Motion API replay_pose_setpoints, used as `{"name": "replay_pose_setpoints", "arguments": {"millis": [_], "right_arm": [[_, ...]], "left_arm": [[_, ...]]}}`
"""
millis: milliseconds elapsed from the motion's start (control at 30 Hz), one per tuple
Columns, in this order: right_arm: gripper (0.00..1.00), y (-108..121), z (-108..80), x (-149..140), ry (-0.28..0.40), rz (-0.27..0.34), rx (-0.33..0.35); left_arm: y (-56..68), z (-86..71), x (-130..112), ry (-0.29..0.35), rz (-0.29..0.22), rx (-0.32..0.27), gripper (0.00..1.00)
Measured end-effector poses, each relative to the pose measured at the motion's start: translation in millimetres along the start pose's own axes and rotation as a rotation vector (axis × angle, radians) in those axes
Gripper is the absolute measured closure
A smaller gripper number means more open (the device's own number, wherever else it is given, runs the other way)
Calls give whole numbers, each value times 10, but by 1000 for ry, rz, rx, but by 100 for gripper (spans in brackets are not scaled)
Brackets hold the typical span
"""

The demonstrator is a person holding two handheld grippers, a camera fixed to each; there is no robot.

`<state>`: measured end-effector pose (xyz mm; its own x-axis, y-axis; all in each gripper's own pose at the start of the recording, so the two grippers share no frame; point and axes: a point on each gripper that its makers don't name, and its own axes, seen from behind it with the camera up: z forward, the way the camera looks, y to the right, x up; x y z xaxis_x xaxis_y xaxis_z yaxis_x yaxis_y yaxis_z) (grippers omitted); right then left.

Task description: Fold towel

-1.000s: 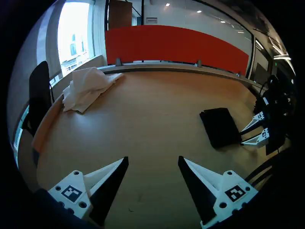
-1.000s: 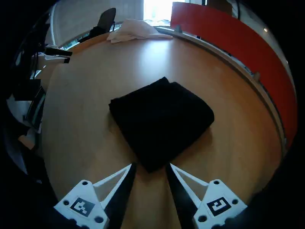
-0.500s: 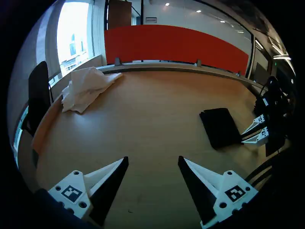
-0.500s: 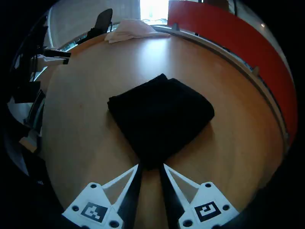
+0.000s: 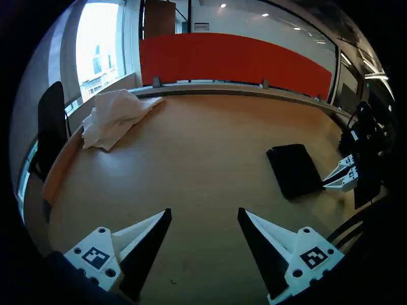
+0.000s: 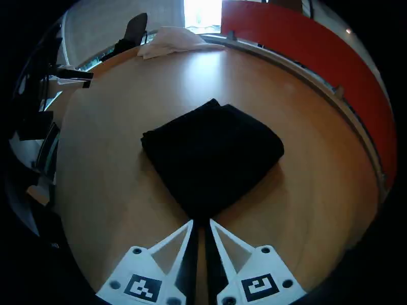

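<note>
A black towel, folded into a thick square, lies on the wooden table. My right gripper has its fingers pinched together on the towel's near corner. In the left gripper view the same towel lies at the right, with the right gripper at its edge. My left gripper hangs open over bare table, well away from the towel, with nothing between its fingers. It also shows far off in the right gripper view as the left gripper.
A crumpled white towel lies at the table's far left corner, near a dark chair. A red partition runs along the table's far edge. Dark equipment and cables stand beyond the black towel at the right.
The right gripper's fingers have closed steadily onto the black towel's near corner. The left gripper has stayed still and open.
</note>
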<state>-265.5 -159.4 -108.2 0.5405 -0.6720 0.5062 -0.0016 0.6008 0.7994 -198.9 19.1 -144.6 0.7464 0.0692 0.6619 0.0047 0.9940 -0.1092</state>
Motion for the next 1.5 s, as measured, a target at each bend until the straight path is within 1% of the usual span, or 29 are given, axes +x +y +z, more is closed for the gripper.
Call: {"name": "replay_pose_setpoints", "arguments": {"millis": [200, 333, 500, 733, 967, 1100, 1200, 1300, 1500], "right_arm": [[94, 10, -53, 43, 8, -8, -9], [95, 35, -106, 154, 26, 0, -14], [95, 98, -210, 396, 62, -1, -25], [95, 225, -416, 850, 108, -59, -56], [95, 382, -664, 1408, 182, -120, -94], [95, 444, -831, 1705, 229, -144, -113], [95, 481, -948, 1883, 259, -151, -122], [95, 514, -1045, 1996, 280, -151, -124], [95, 644, -1193, 2016, 290, -145, -150]], "left_arm": [[0, 4, -6, -1, -1, -1, 3], [-2, 2, -11, 0, -3, -3, 3], [6, 8, -19, 0, -4, -8, 3], [43, 6, 44, 16, -2, -19, 3], [54, -16, 177, 43, -3, -25, 3], [45, -31, 240, 55, -2, -25, 3], [43, -40, 270, 62, -1, -26, 3], [44, -43, 298, 68, 0, -28, 3], [58, -41, 354, 76, 5, -33, 3]]}}
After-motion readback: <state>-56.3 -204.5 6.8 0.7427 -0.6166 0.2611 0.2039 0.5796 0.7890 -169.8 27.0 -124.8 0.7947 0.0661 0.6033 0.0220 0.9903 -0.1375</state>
